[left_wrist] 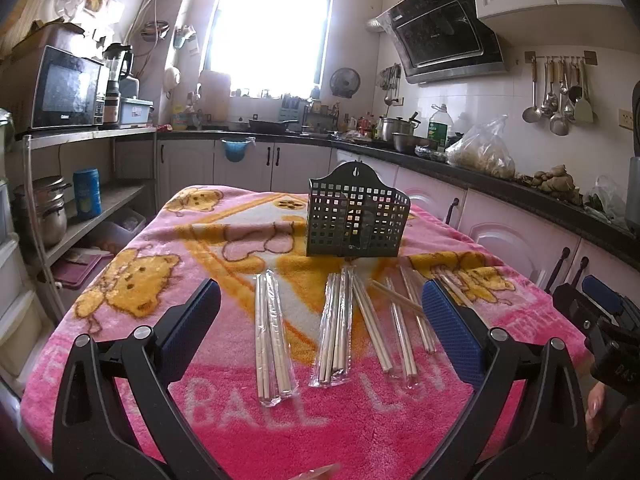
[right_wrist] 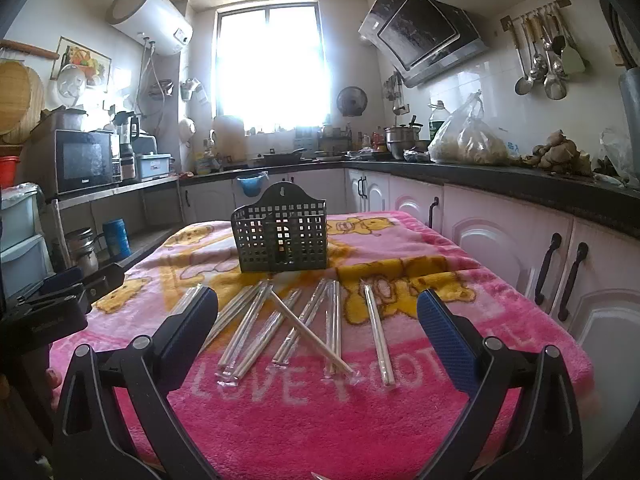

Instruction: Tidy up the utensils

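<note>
Several pairs of pale chopsticks in clear plastic sleeves (left_wrist: 336, 328) lie side by side on a pink cartoon-bear blanket (left_wrist: 280, 420); the right wrist view shows them too (right_wrist: 280, 324), one bare pair (right_wrist: 312, 334) crossing the others. A black perforated utensil basket (left_wrist: 357, 216) stands upright behind them, also in the right wrist view (right_wrist: 282, 236). My left gripper (left_wrist: 320, 312) is open and empty above the near chopsticks. My right gripper (right_wrist: 318, 316) is open and empty over the chopsticks, and shows at the right edge of the left wrist view (left_wrist: 604, 312).
The table stands in a kitchen. White cabinets with black handles (right_wrist: 560, 276) run along the right, close to the table edge. A shelf with pots and a blue can (left_wrist: 86, 192) is on the left. The counter holds pots, bags and bottles.
</note>
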`<state>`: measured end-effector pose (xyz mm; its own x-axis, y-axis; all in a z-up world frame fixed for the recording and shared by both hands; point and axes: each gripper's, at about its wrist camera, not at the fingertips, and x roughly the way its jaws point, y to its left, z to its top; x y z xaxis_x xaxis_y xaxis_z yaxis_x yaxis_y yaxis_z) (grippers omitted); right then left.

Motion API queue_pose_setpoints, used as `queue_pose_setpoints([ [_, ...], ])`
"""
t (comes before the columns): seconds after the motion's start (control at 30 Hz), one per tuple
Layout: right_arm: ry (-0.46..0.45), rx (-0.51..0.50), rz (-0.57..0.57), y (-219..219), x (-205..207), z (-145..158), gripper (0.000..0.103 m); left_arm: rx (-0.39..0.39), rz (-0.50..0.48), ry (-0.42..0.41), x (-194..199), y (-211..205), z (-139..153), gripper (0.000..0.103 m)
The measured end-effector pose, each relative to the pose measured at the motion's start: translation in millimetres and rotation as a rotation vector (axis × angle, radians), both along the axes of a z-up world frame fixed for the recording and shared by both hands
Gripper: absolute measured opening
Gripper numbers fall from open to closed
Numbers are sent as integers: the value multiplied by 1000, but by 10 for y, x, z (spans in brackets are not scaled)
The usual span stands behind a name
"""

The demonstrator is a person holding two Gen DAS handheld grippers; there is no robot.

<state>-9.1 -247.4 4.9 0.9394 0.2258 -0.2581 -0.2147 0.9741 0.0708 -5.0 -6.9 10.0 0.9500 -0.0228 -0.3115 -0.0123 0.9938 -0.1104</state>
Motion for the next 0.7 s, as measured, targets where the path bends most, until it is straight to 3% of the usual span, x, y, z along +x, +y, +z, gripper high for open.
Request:
queue_pose_setpoints([
  [0.7,33,-22,48,142,110,-15,97,-12,37,50,106,164,-113,92],
])
